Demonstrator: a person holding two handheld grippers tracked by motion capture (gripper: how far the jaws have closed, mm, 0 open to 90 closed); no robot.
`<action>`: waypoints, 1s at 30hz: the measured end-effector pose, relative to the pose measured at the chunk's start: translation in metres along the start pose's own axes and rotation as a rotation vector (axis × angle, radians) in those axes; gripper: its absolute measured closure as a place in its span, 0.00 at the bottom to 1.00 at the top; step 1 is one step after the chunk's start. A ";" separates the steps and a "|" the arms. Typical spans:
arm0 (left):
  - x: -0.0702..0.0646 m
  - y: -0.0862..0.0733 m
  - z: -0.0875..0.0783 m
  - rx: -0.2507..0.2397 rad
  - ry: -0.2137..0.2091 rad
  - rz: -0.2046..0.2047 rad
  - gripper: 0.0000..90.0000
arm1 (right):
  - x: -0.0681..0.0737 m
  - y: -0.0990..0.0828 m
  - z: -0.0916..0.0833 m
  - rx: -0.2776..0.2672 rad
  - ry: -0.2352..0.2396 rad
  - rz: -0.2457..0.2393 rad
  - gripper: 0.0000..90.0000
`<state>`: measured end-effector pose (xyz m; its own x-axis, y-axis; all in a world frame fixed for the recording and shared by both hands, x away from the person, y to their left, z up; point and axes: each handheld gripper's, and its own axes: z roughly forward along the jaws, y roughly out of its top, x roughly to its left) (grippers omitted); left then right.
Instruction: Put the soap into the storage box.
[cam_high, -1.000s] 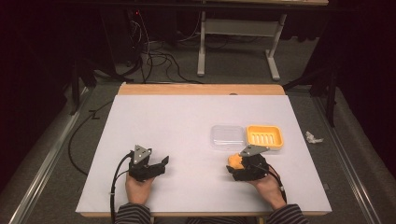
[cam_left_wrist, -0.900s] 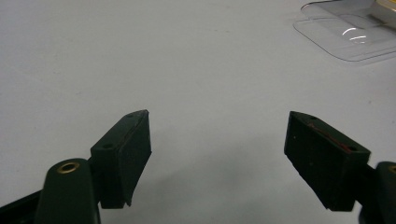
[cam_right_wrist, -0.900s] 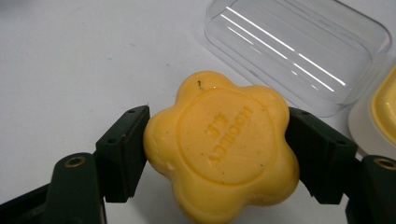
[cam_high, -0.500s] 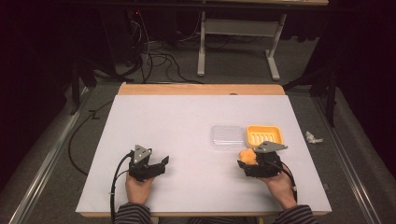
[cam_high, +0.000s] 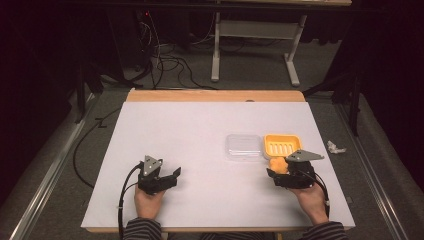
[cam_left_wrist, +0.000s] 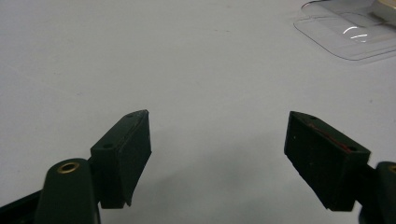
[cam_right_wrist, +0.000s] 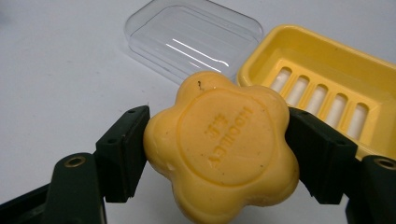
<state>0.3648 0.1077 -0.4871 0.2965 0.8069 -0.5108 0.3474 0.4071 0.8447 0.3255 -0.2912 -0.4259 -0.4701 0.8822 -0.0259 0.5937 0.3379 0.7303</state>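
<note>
Gripping a flower-shaped orange soap bar (cam_right_wrist: 219, 149) between both black jaws, pads pressed against its opposite sides, right gripper (cam_right_wrist: 217, 154) held just short of the yellow soap dish (cam_right_wrist: 327, 60), near the table's right edge. Seen from the high view, soap bar (cam_high: 276, 164) raised beside the dish's (cam_high: 282, 145) near rim, not inside it. Lying just left of the dish, touching or nearly touching it, a clear plastic lid (cam_high: 243, 146), flat on the white table (cam_high: 200, 130). Resting low over the table at front left, well apart from the dish and lid, left gripper (cam_high: 172, 175), jaws standing wide apart with nothing between them, bare white surface showing in the gap from the left gripper view (cam_left_wrist: 217, 154). Trailing off the table's front edge, a black cable (cam_high: 122, 200) from the left gripper.
</note>
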 end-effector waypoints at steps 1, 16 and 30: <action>0.000 0.000 0.000 0.000 0.000 0.000 0.26 | 0.000 0.000 -0.001 -0.002 -0.006 0.005 0.30; 0.000 0.000 -0.001 -0.001 -0.010 0.011 0.26 | -0.018 0.013 -0.013 -0.016 -0.045 0.016 0.30; 0.000 0.000 -0.001 0.000 -0.006 0.010 0.26 | -0.036 0.029 -0.012 -0.035 -0.044 0.057 0.30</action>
<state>0.3643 0.1081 -0.4871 0.3050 0.8083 -0.5037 0.3446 0.3994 0.8495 0.3519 -0.3166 -0.3957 -0.4069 0.9134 -0.0128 0.5950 0.2756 0.7550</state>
